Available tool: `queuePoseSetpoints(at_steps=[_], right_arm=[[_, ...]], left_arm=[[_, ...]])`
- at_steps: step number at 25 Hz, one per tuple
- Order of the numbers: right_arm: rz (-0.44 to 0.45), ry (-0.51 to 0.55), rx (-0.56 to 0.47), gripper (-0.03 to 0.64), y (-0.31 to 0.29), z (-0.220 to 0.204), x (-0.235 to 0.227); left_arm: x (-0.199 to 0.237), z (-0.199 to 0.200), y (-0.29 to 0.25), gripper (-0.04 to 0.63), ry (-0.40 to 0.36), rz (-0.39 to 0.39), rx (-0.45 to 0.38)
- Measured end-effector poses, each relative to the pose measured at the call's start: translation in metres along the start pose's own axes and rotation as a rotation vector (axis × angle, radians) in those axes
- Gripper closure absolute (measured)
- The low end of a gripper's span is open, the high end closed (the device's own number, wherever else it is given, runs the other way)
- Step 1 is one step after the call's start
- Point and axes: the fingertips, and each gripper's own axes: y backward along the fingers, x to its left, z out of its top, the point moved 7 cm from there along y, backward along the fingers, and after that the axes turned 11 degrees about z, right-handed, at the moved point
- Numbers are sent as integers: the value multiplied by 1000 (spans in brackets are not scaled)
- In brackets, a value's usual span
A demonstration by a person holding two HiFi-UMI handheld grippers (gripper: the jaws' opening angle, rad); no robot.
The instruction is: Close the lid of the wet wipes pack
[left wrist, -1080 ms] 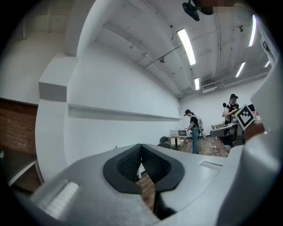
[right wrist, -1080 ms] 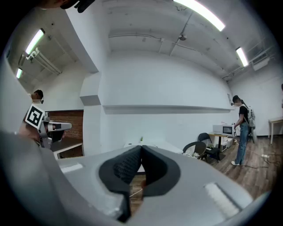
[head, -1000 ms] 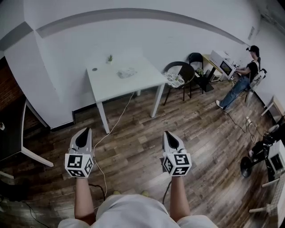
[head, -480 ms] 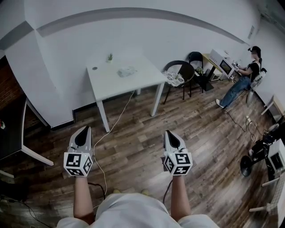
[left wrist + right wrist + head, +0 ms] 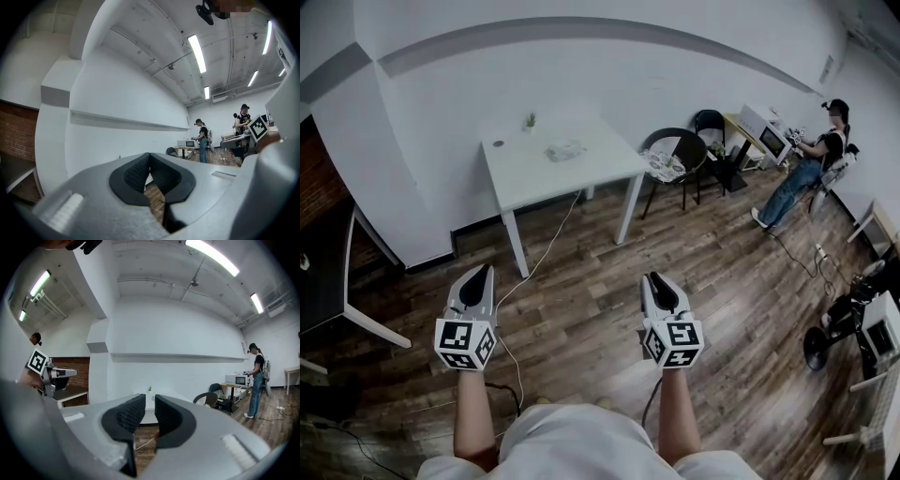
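The left hand-held gripper (image 5: 476, 277) has its jaws together and holds nothing; the right hand-held gripper (image 5: 655, 281) is opening, also empty. Pressing the lid without bracing may slide the wet wipes pack (image 5: 567, 150) toward the far edge of the tabletop (image 5: 525, 178).

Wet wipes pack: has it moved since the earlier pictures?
No. The wet wipes pack keeps its spot on the white table, near the small plant.

A white table (image 5: 581, 176) with a small plant (image 5: 531, 121) stands by the wall, a black chair (image 5: 686, 146) beside it, a person (image 5: 811, 167) farther right.
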Motion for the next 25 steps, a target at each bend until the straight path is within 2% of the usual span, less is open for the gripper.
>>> queuePoseSetpoints(at_steps=[4, 6, 14, 25], right_arm=[[7, -2, 13, 550, 0, -4, 2], [4, 3, 17, 514, 0, -5, 4], [-8, -12, 43, 514, -6, -7, 8], [-16, 8, 42, 514, -31, -10, 51]], left_arm=[[0, -2, 1, 595, 5, -5, 4], [1, -3, 1, 595, 5, -9, 6], [4, -8, -2, 595, 5, -19, 17], [49, -21, 0, 595, 13, -41, 17]])
